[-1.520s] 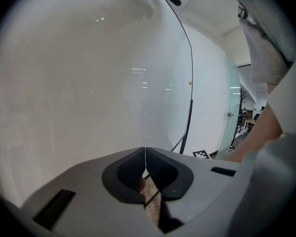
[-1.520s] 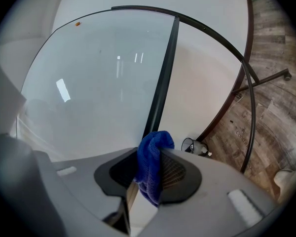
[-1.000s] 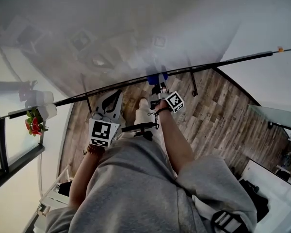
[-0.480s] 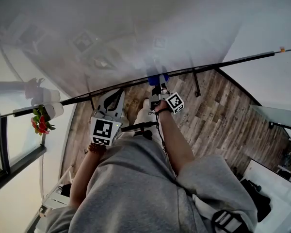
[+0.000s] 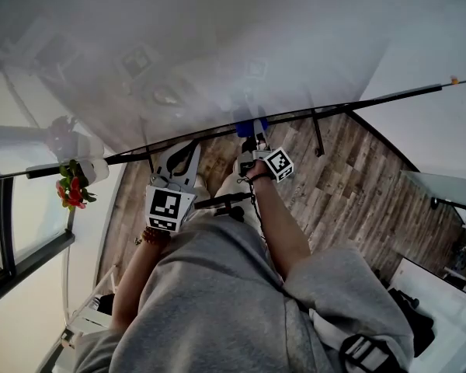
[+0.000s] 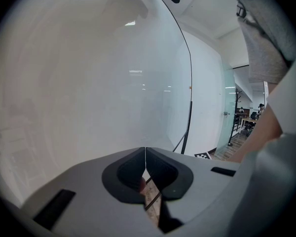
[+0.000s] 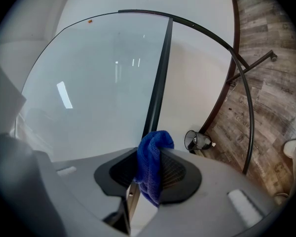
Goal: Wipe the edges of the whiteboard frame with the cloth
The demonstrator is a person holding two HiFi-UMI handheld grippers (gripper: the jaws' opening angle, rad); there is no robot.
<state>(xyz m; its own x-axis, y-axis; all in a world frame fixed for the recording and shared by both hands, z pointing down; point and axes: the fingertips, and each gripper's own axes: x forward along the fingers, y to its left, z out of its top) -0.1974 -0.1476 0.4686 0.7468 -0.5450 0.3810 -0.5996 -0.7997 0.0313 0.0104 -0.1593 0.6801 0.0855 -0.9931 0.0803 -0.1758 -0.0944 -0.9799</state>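
The whiteboard point(image 5: 217, 45) fills the top of the head view, and its black lower frame edge point(image 5: 373, 98) runs across from left to right. My right gripper point(image 5: 252, 136) is shut on a blue cloth point(image 5: 251, 126), and the cloth sits at that frame edge. In the right gripper view the cloth point(image 7: 153, 167) hangs bunched between the jaws, with a black frame bar point(image 7: 159, 78) just beyond it. My left gripper point(image 5: 182, 154) is shut with nothing in it. It hovers close to the board surface point(image 6: 89, 83), left of the right gripper and just below the frame.
Black stand legs point(image 5: 317, 134) drop from the frame to the wood floor point(image 5: 357, 185). Red flowers point(image 5: 71, 189) sit at the left by a window point(image 5: 23, 224). A small bin point(image 7: 197, 140) stands on the floor by the wall. A person's shoe point(image 5: 230, 165) is under the grippers.
The head view has shifted a little, so the flowers and the frame's left end sit lower in the picture. Both grippers keep about the same place at the frame.
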